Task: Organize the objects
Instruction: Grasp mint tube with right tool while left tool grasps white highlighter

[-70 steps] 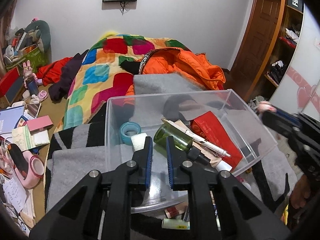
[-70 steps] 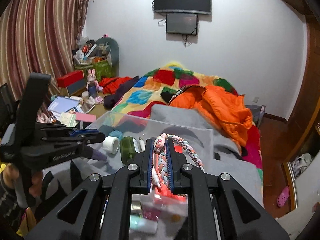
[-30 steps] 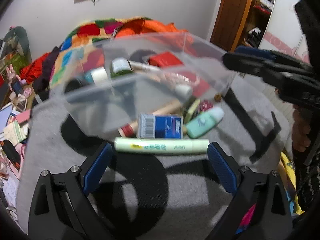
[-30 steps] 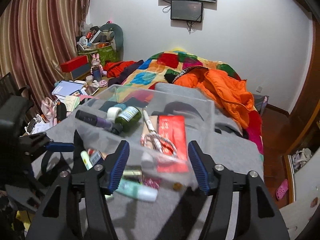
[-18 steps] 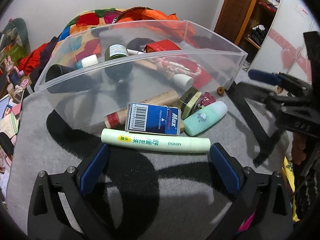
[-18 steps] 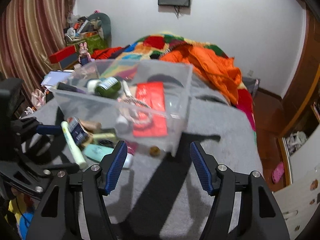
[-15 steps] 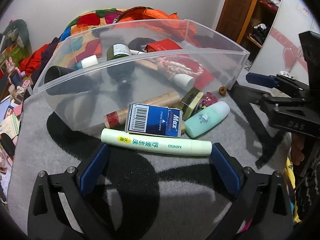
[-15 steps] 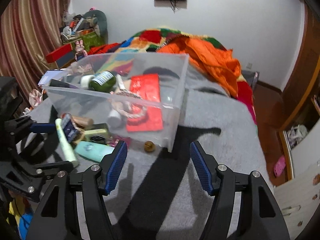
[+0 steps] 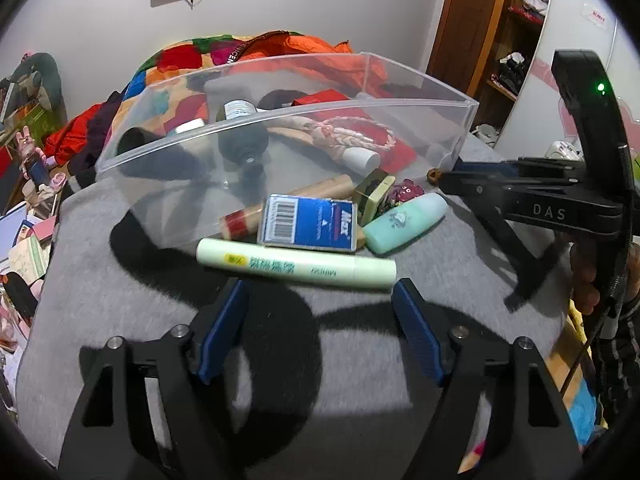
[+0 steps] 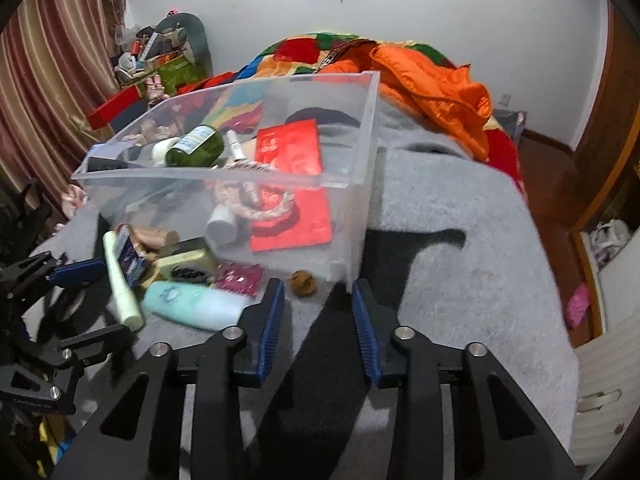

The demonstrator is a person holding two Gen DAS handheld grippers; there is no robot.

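Observation:
A clear plastic bin (image 9: 400, 104) (image 10: 362, 200) stands on a grey blanket and holds a green bottle (image 10: 196, 146), a red envelope (image 10: 290, 152), a braided cord (image 9: 348, 134) and more. In front of it lie a pale green tube (image 9: 296, 267) (image 10: 120, 280), a blue box (image 9: 308, 229), a mint bottle (image 9: 406, 222) (image 10: 192, 306), a tan tube (image 9: 316, 196), a gold tin (image 10: 188, 264) and a small brown ball (image 10: 303, 283). My left gripper (image 9: 320, 304) is open just short of the pale green tube. My right gripper (image 10: 318, 304) is open just short of the brown ball.
The grey blanket (image 10: 460, 248) covers the bed end. A patchwork quilt and an orange jacket (image 10: 432, 76) lie behind the bin. Cluttered papers and toys (image 9: 24, 216) are at the left. A wooden door and shelves (image 9: 500, 40) stand at the right.
The braided cord has left my right gripper and lies in the bin. Both grippers opened and dropped low toward the items in front of the bin; the right one has narrowed since.

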